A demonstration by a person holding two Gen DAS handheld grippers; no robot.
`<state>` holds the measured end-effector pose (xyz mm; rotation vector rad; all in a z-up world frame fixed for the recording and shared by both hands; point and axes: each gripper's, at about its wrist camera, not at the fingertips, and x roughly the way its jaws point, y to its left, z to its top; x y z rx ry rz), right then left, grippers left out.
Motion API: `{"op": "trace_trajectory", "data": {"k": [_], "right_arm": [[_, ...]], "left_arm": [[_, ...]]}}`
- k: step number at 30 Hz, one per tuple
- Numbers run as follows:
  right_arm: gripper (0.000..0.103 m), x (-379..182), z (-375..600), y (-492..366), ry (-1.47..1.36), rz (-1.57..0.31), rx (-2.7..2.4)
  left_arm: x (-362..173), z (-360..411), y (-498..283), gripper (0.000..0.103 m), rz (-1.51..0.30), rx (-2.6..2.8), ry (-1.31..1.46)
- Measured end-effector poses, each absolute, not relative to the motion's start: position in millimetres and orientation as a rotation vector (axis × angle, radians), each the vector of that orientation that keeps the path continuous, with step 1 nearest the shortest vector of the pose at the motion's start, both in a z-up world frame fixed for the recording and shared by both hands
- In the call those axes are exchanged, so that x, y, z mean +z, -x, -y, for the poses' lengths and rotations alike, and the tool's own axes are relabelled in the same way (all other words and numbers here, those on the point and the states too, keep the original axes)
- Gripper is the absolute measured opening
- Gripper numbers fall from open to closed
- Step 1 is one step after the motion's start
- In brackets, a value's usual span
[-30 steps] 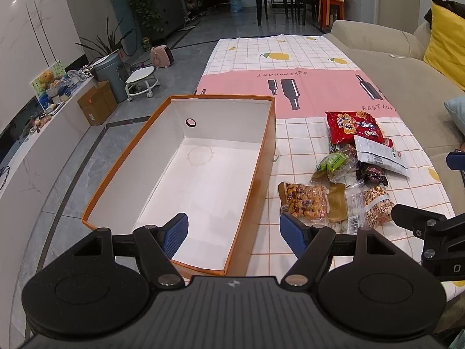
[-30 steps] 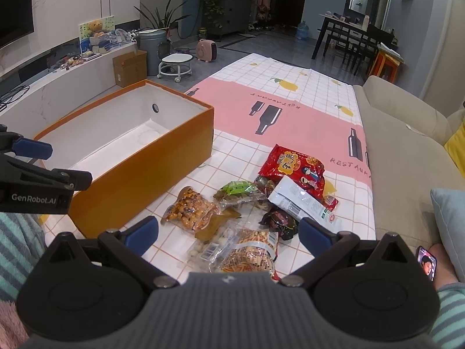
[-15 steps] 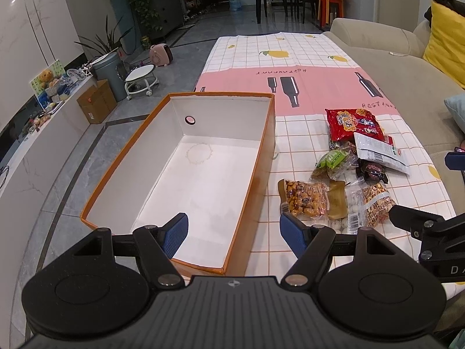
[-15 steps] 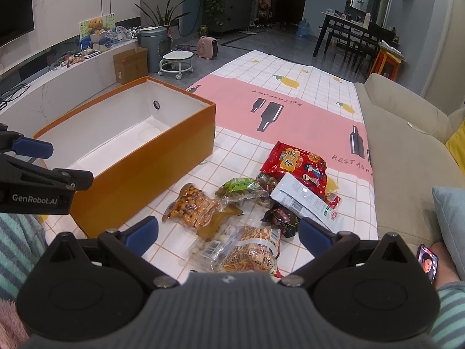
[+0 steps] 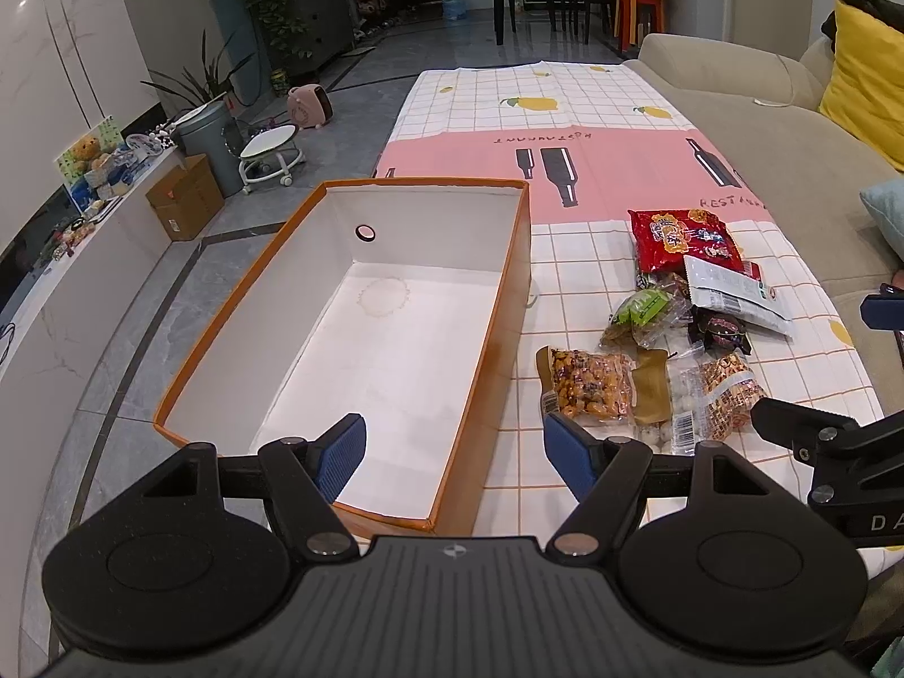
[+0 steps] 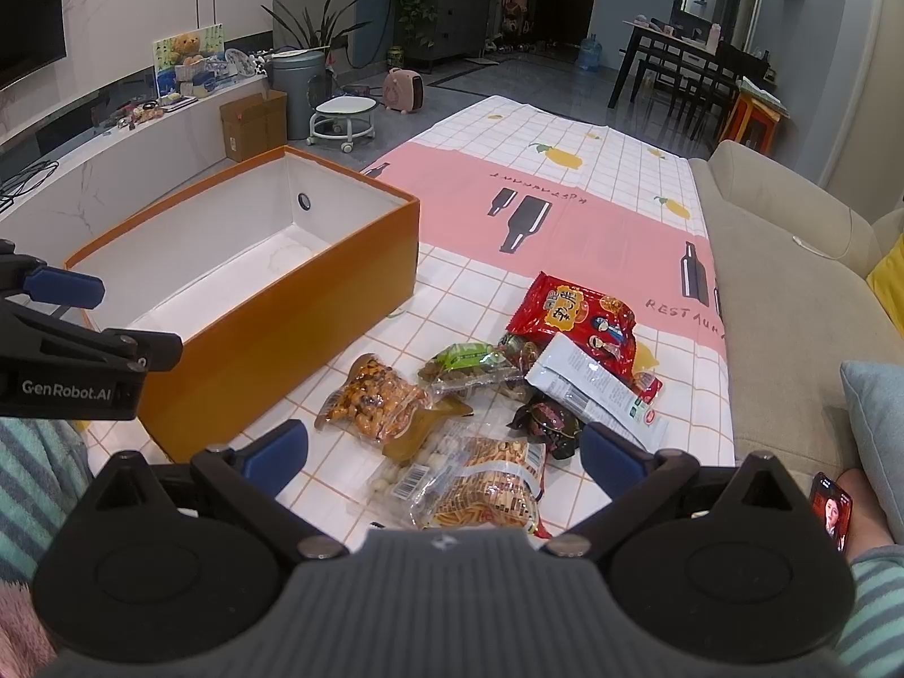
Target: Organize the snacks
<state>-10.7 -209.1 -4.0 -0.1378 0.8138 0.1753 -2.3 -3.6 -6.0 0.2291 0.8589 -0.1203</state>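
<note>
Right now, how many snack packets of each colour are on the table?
Red bag: 1
Green packet: 1
White packet: 1
Dark maroon packet: 1
Clear packets: 3 (glazed nuts, white balls, cracker mix)
Total: 7 plainly showing; overlaps may hide more.

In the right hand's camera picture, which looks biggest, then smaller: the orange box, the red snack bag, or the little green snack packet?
1. orange box, biggest by far.
2. red snack bag.
3. green snack packet, smallest.
All three lie at a similar distance from the camera, so this order seems safe.
</note>
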Motion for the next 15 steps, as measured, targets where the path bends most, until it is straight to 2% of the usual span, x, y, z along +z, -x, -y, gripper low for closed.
{"op": "trace_trajectory", "data": {"k": [15], "right_arm": [[0.099,-10.6,210.5,7.9,0.14,-0.832,0.176]], "left_arm": [[-5.1,7.4,-1.0,0.084,-0.866,-0.16,-0.219]]}}
